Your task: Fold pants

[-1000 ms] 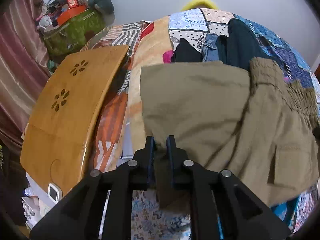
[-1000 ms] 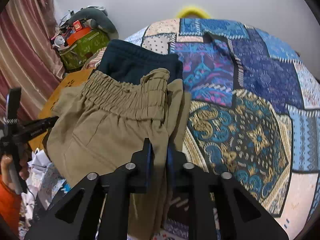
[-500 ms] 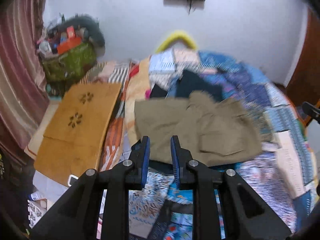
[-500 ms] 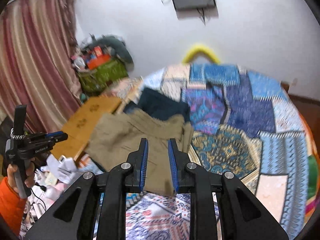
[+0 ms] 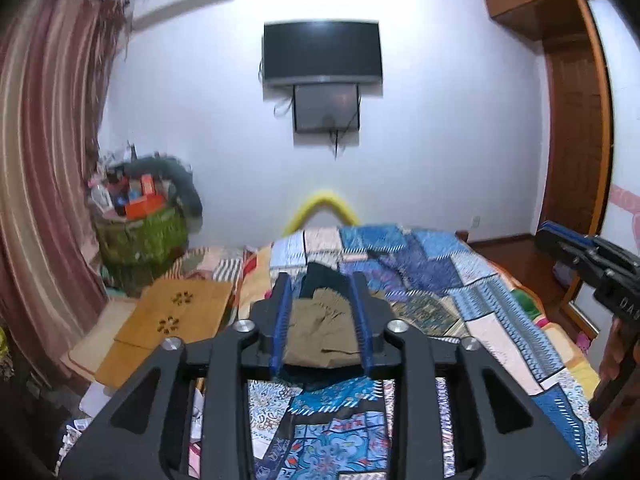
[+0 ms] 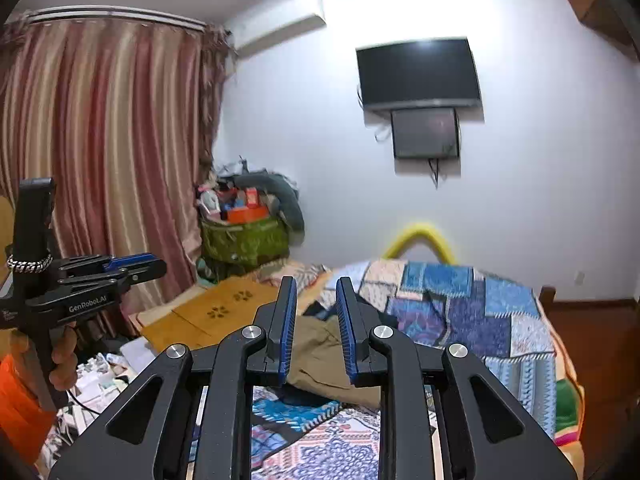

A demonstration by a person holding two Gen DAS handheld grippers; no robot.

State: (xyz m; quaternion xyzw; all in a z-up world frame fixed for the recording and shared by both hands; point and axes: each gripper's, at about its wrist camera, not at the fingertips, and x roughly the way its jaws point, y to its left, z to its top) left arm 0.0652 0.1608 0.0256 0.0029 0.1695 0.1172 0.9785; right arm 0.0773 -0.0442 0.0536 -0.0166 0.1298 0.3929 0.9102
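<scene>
On patchwork quilt (image 5: 500,312), rumpled khaki pants (image 5: 320,332) lie folded.

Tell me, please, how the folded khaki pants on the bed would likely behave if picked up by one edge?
The khaki pants look like soft, creased cloth, so they would probably droop and unfold. Lying loosely on the patchwork quilt, they would likely drag and bunch rather than slide neatly if pushed.

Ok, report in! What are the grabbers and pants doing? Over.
Left gripper open, empty. Right gripper open, empty. Khaki pants folded on bed. Nothing blocking.
</scene>
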